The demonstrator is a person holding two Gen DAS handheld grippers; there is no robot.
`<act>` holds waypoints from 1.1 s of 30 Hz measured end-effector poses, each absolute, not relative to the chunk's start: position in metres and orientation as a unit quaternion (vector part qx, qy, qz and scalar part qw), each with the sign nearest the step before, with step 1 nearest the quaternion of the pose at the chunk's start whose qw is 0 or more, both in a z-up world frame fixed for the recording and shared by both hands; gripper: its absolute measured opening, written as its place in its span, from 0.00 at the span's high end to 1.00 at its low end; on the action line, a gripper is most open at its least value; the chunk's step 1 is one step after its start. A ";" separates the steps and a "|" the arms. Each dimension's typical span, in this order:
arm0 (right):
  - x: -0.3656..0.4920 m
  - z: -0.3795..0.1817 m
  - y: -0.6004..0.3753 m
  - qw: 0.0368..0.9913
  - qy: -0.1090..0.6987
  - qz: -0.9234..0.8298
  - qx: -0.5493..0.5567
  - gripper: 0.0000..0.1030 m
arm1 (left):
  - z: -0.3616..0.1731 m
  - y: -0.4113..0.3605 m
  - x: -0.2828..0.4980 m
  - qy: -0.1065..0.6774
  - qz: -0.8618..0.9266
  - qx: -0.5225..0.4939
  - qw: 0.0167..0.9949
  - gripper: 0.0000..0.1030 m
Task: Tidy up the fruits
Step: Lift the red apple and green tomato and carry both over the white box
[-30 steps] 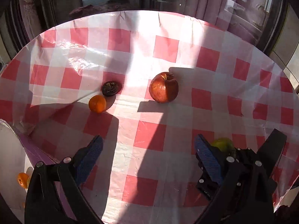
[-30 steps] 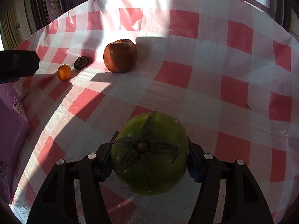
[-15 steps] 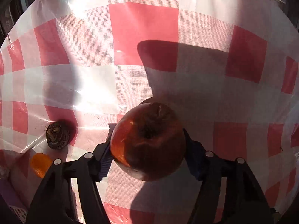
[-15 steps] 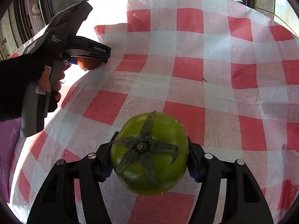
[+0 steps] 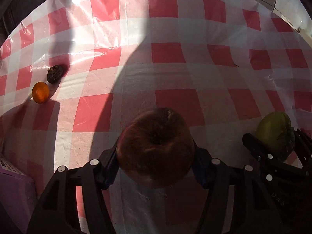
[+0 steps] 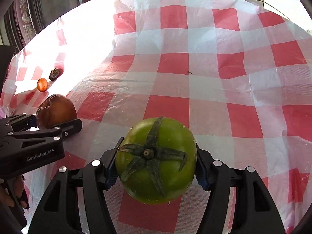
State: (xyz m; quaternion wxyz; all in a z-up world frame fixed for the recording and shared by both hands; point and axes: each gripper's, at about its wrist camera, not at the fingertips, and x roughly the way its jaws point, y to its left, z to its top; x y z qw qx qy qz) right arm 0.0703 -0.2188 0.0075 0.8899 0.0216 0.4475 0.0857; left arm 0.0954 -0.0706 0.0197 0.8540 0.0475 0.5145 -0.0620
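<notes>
Left wrist view shows the biggest change: a second ago the left gripper (image 5: 156, 165) stood wide open and empty, with the red apple (image 5: 156, 148) sitting on the checked tablecloth (image 5: 195, 68) well ahead of it. Half a second ago the fingers had closed on the fruit, and now the apple sits clamped between the blue pads, pulled back with the tool. The small orange (image 5: 40, 95) and the dark shrivelled fruit (image 5: 55, 73) just beyond it now lie far ahead and to the left of this gripper, where before they sat just left of the apple.

The right gripper (image 6: 156, 165) has not changed its grasp: across all three moments it stays closed on the green tomato-like fruit (image 6: 156, 159), calyx facing the camera, the fruit filling the gap between its fingers.

For the task, this likely means both large fruits are now in hand and ready to be carried to wherever they are to be gathered; a purple box (image 5: 15, 191) shows to the near left of the left gripper, though I cannot tell whether it is the destination. The two small fruits are yet to be collected.

Both tools point forward and tilt down at the cloth, side by side, the left one close on the right one's left flank.
</notes>
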 end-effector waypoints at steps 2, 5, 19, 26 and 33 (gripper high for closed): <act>0.059 0.008 -0.227 0.888 0.453 0.074 0.028 0.40 | 0.020 -0.082 0.068 0.518 -0.093 0.067 0.847 0.39; 0.041 0.007 -0.238 0.885 0.462 0.053 0.030 0.40 | 0.018 -0.100 0.027 0.517 -0.145 0.099 0.838 0.39; -0.020 0.007 -0.263 0.867 0.497 -0.009 0.030 0.40 | 0.020 -0.127 -0.038 0.534 -0.230 0.131 0.803 0.39; -0.046 0.019 -0.266 0.859 0.508 -0.014 0.058 0.40 | 0.039 -0.124 -0.056 0.510 -0.257 0.146 0.808 0.39; -0.055 0.043 -0.259 0.870 0.490 -0.012 0.052 0.40 | 0.066 -0.116 -0.061 0.472 -0.271 0.150 0.826 0.39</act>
